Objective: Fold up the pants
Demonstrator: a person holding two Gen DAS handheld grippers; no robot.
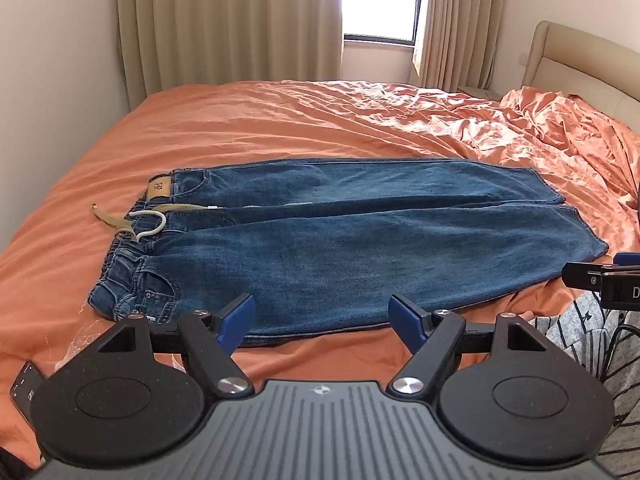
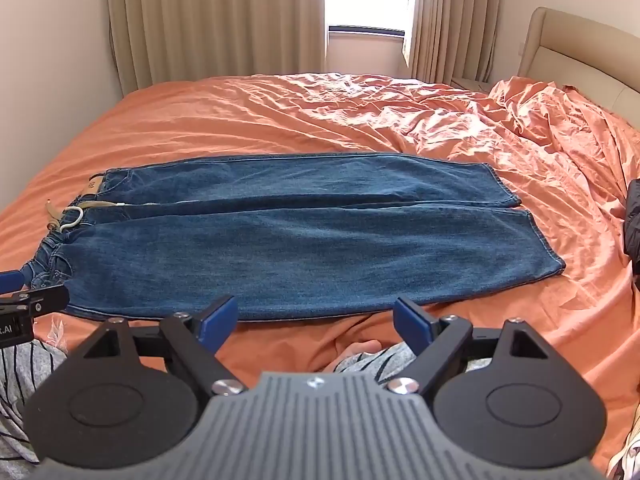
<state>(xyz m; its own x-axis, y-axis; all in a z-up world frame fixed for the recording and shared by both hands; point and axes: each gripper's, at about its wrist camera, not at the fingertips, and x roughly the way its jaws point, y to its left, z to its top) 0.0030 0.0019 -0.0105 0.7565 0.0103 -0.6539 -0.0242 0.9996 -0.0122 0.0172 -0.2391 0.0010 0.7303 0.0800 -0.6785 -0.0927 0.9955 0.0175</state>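
Note:
Blue jeans [image 1: 340, 236] lie flat on the orange bed, waistband at the left, leg hems at the right; they also show in the right wrist view [image 2: 300, 240]. A white drawstring [image 1: 150, 224] and a tan strap lie at the waistband. My left gripper [image 1: 322, 314] is open and empty, just short of the near edge of the jeans toward the waist end. My right gripper [image 2: 314, 316] is open and empty, just short of the near edge mid-leg. Each gripper's edge shows in the other's view.
The orange bedsheet [image 1: 280, 128] is rumpled at the right toward the beige headboard [image 1: 580, 56]. Beige curtains [image 1: 224, 20] and a window stand behind. A grey striped garment [image 2: 24, 372] lies at the near edge. A phone [image 1: 26, 386] lies at the near left.

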